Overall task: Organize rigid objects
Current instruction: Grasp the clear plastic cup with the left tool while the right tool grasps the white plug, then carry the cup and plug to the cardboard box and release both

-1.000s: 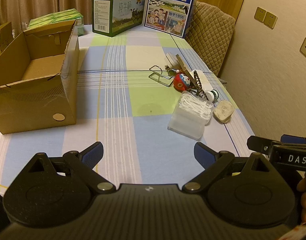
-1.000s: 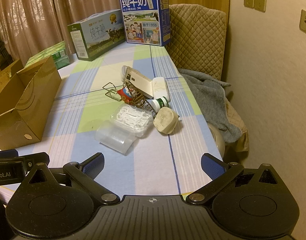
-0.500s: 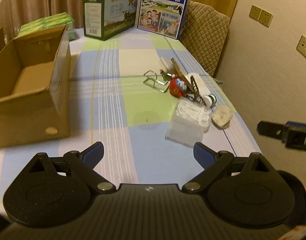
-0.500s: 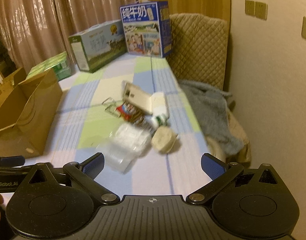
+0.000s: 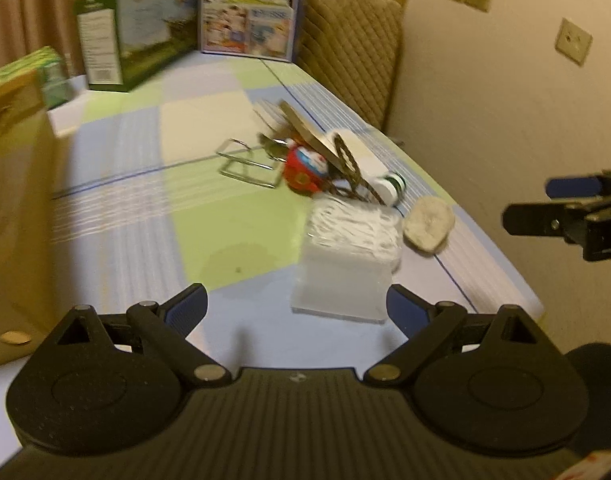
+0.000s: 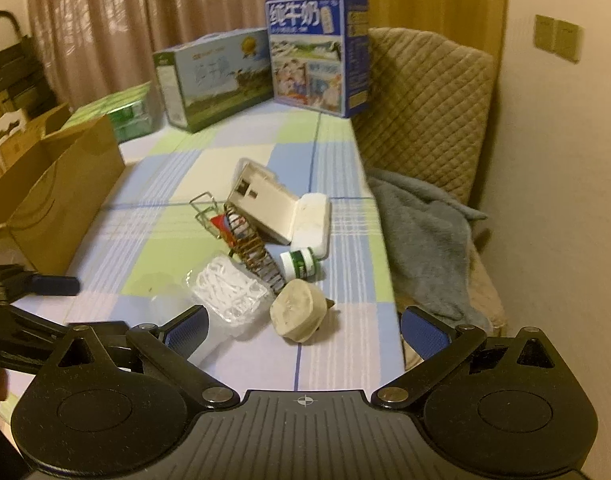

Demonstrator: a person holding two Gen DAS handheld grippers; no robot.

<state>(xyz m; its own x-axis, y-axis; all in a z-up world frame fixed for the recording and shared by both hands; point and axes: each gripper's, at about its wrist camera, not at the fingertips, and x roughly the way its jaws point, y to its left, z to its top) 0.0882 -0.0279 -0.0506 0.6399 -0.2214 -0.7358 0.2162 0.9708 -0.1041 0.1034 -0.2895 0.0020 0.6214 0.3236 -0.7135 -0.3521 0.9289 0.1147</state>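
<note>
Broadly, the table [image 6: 337,152] wears a checked cloth and carries everything. Taking the clear tub [image 5: 345,276] of white picks as the landmark: the open carton [image 6: 61,192] sits well to its left at the table's edge, and two milk boxes, one green [image 6: 213,76] and one blue [image 6: 317,52], stand far behind it at the table's far end. A quilted chair [image 6: 425,120] with a grey blanket [image 6: 421,240] is to the right of the tub, off the table.

Just behind the tub lies the heap of task things: an open beige case [image 6: 261,200] leaning up, a white box [image 6: 311,220] against it, a wooden ladder-like rack [image 6: 257,256] touching the tub, a red toy [image 5: 303,168], a wire stand [image 5: 245,164] and a small white bottle [image 6: 301,265] with a green label. A beige stone-like lump [image 6: 295,312] rests just right of the tub.

Both tools are spread wide and empty. The left tool [image 5: 297,304] hovers just in front of the tub; the right tool [image 6: 303,326] hovers just in front of the lump.
</note>
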